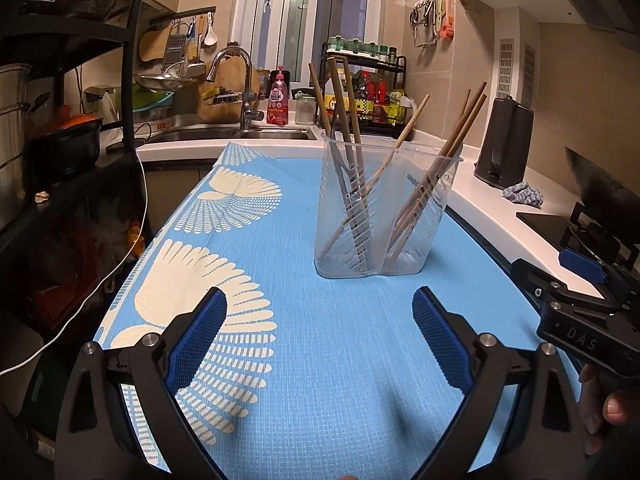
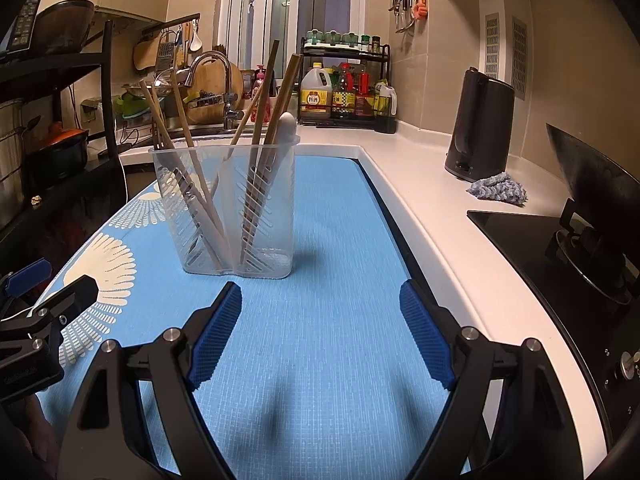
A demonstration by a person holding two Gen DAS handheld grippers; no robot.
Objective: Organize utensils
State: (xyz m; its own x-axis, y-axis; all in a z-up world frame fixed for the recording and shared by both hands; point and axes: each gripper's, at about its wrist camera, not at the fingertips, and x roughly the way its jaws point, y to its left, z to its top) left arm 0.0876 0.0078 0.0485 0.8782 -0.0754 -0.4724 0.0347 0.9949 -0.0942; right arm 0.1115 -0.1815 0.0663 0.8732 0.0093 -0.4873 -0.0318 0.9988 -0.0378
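From the left wrist camera, the left gripper [image 1: 320, 312] hangs low over a blue woven mat with cream fan patterns [image 1: 280, 240], its blue ribbed pads spread wide with nothing between them. Straight ahead of it on the mat stands the landmark, a clear plastic slotted utensil holder with two compartments [image 1: 380, 216]. Long wooden chopsticks [image 1: 340, 120] lean in both compartments, some tilting left, some right, their tips fanning above the rim. To the right of the holder, near the mat's edge, the right gripper [image 1: 580, 280] shows from the side, a hand [image 1: 608, 408] below it; from here its jaw gap cannot be read. Beyond the holder lies a steel sink with a curved chrome tap [image 1: 236, 80]; right of the holder, on the white counter, stands a dark grey electric kettle [image 1: 504, 144].

From the right wrist camera, the right gripper [image 2: 320, 316] also stands wide apart and empty above the mat. The holder [image 2: 228, 208] sits ahead and to its left, upright, chopsticks [image 2: 184, 120] leaning in both halves, and a white rounded utensil handle [image 2: 287, 128] rising from the right-hand compartment. Left of the holder, the left gripper [image 2: 48, 300] shows at the frame's edge. Well right of the holder sit the kettle [image 2: 480, 124] and a crumpled blue-grey cloth [image 2: 498, 188].
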